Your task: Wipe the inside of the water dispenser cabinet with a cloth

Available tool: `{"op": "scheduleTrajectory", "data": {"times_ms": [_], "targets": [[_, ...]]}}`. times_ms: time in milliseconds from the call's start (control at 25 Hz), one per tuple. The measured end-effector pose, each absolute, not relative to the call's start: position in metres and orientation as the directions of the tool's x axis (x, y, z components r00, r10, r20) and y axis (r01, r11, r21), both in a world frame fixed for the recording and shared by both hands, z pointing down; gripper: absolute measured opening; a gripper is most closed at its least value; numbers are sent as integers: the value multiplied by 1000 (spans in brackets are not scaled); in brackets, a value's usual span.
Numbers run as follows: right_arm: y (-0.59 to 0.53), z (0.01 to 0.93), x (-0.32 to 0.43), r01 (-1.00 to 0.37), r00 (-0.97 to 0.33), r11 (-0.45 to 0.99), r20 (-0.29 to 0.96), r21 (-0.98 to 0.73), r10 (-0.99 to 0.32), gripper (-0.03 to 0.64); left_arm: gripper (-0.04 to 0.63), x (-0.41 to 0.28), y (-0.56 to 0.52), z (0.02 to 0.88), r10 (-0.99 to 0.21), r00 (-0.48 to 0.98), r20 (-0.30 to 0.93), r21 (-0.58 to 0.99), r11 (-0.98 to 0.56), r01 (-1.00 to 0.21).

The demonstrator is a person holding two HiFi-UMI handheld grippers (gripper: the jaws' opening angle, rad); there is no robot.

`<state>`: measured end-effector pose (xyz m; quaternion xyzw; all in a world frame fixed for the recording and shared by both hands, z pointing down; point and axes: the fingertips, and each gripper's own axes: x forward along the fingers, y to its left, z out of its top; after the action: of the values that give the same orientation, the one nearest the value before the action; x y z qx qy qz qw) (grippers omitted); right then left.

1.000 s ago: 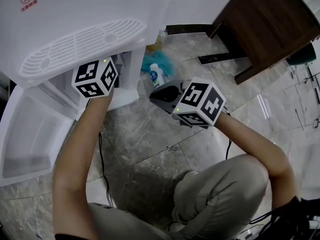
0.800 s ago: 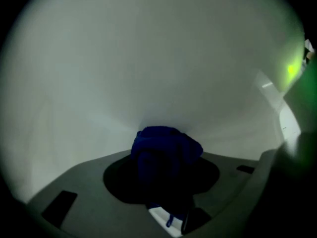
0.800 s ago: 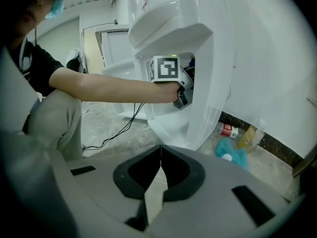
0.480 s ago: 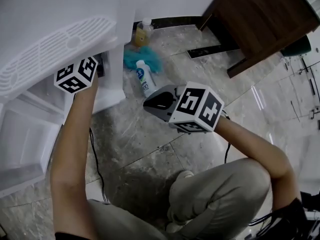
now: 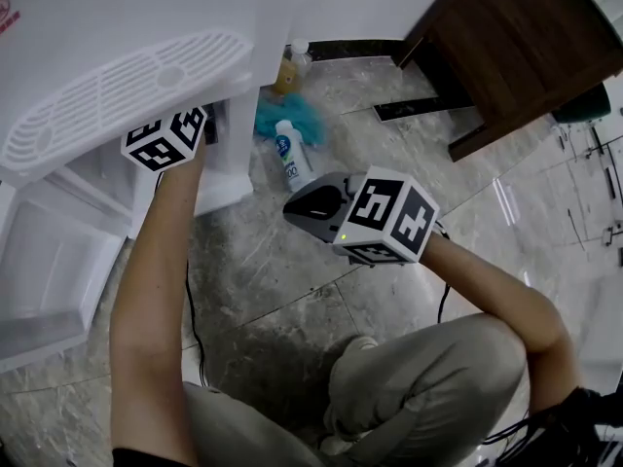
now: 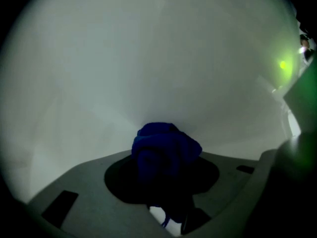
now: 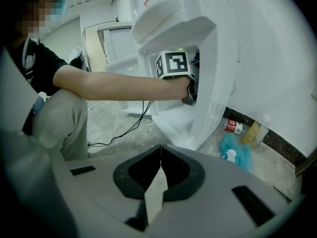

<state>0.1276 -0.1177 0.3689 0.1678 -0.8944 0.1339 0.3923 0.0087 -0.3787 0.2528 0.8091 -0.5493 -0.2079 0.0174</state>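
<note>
My left gripper is shut on a bunched dark blue cloth, which is held against the pale inner wall of the water dispenser cabinet. In the head view only its marker cube shows under the white dispenser; the jaws are hidden inside. The right gripper view shows the same gripper reaching into the cabinet opening of the dispenser. My right gripper hangs over the floor, shut and empty, its fingertips pressed together.
The cabinet door stands open at the left. On the floor beside the dispenser lie a white spray bottle, a teal cloth and a yellowish bottle. Dark wooden furniture stands at the right. A black cable runs by the person's knee.
The left gripper pushed further under the dispenser's tray into the cabinet, then held still. The right gripper has stayed in place, shut.
</note>
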Motion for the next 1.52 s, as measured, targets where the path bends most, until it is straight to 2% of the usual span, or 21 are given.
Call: {"op": "scheduleTrajectory", "data": {"times_ms": [160,280,520,640,760,920,960,1000,1040,1160,1280,1400,1520], "targets": [[-119,364,124,-409,-638,907,742,-100,-205,-2,160,12,-370,253,-887,350,-302,263,-431,-863],[-124,358,118,-428,-646,898,730,-103,-224,-2,161,19,-352,255,-847,453,-280,237,-518,-822],[-167,332,105,-634,-616,762,682,-132,-395,-2,161,28,-288,257,-711,676,-193,101,-700,-707],[-181,307,89,-679,-628,719,626,-150,-462,-2,161,27,-241,258,-630,767,-126,20,-774,-633],[-184,288,68,-671,-666,719,572,-181,-479,-2,161,10,-197,267,-574,818,-40,-52,-816,-576],[-168,270,21,-586,-784,740,463,-331,-414,3,161,-18,-155,288,-553,829,82,-133,-830,-541],[-162,267,6,-559,-810,746,433,-362,-397,73,161,-24,-148,291,-553,828,100,-148,-831,-537],[-156,265,-9,-532,-830,759,411,-377,-377,232,161,-29,-142,292,-553,825,112,-162,-830,-534],[-148,264,-23,-505,-844,778,405,-375,-353,281,161,-33,-138,293,-555,823,123,-177,-828,-532],[-127,268,-54,-446,-853,833,436,-327,-285,304,161,-41,-127,293,-557,817,146,-230,-823,-520],[-120,271,-65,-447,-843,836,463,-319,-274,308,161,-39,-119,289,-554,815,169,-310,-815,-489],[-121,279,-61,-476,-821,817,498,-324,-281,345,161,-26,-113,293,-539,817,205,-423,-802,-422],[-115,285,-61,-455,-838,791,497,-408,-226,345,163,-16,-106,294,-506,829,238,-533,-782,-324]]}}
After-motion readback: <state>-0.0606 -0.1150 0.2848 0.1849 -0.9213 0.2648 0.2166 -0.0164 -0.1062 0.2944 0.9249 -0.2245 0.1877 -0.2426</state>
